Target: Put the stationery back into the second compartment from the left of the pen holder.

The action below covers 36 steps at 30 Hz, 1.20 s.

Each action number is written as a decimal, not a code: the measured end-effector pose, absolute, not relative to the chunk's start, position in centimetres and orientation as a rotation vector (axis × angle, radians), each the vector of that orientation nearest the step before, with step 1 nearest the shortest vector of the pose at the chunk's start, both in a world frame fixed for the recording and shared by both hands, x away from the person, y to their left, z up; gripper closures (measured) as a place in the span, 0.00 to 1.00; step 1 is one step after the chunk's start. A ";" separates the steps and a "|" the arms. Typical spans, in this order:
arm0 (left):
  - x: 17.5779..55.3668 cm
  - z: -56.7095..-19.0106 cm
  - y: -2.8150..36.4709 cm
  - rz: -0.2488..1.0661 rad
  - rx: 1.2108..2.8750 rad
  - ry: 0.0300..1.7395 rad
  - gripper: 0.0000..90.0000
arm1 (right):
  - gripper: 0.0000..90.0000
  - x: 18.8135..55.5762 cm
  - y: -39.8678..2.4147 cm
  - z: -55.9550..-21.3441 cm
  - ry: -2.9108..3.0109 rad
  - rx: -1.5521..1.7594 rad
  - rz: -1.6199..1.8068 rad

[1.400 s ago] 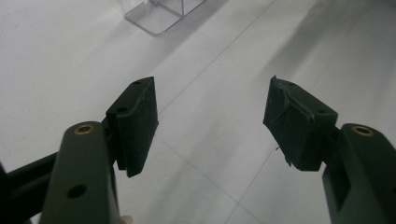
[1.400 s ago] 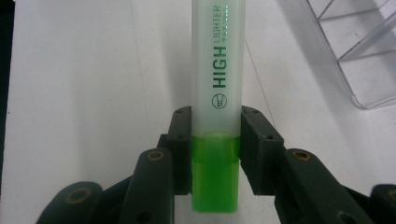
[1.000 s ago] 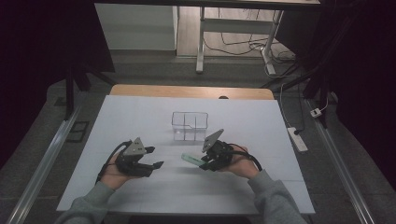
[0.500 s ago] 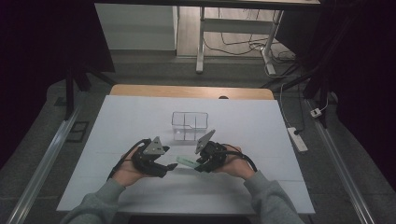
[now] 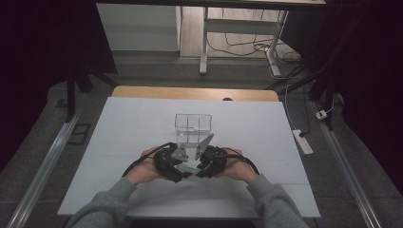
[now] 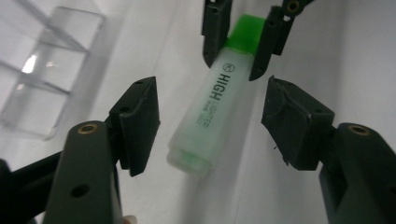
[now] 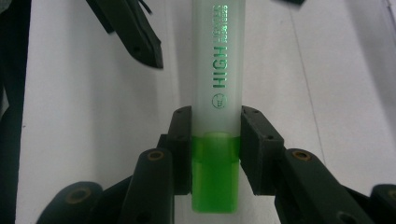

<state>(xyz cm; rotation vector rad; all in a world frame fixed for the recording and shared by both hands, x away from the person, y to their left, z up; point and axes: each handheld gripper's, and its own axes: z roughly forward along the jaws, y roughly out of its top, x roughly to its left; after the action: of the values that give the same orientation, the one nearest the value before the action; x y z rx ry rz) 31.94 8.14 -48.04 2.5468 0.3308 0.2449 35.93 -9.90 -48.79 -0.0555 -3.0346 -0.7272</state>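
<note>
A green highlighter [image 7: 217,70] with a frosted barrel and a green cap is held level just above the white table [image 5: 119,142]. My right gripper [image 7: 215,140] is shut on it where the cap meets the barrel. My left gripper [image 6: 212,112] faces it from the other side, its jaws open on either side of the barrel's free end [image 6: 191,156] without touching. Those jaws have just been closing a little, with the highlighter between them. In the high view both grippers, left [image 5: 183,170] and right [image 5: 196,168], meet at the table's near middle around the highlighter [image 5: 190,167].
A clear plastic box [image 5: 192,127] with dividers stands just beyond the grippers, also seen as the clear box [image 6: 42,70] at the upper left. A power strip [image 5: 303,141] lies at the table's right edge. A wooden strip [image 5: 195,93] runs along the far edge.
My left hand has moved right across the table to the right gripper, and its jaws now straddle the highlighter's barrel. The right hand has hardly moved and keeps its grip.
</note>
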 end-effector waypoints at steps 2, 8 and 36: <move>31.9 -48.3 8.0 0.233 2.569 0.316 0.42 | 0.74 35.8 -9.8 -48.8 -3.031 -0.042 -0.732; 31.9 -48.6 7.6 0.198 2.590 0.278 0.51 | 0.74 35.6 -9.6 -48.8 -3.024 0.001 -0.719; 32.0 -49.4 7.8 0.150 2.613 0.250 0.73 | 0.65 35.2 -10.3 -48.1 -3.050 0.017 -0.818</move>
<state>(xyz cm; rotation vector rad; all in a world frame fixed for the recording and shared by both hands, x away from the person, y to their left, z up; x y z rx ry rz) 31.98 7.83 -49.37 2.6134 0.2499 0.1500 35.23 -10.28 -48.10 0.0166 -3.0496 -0.8185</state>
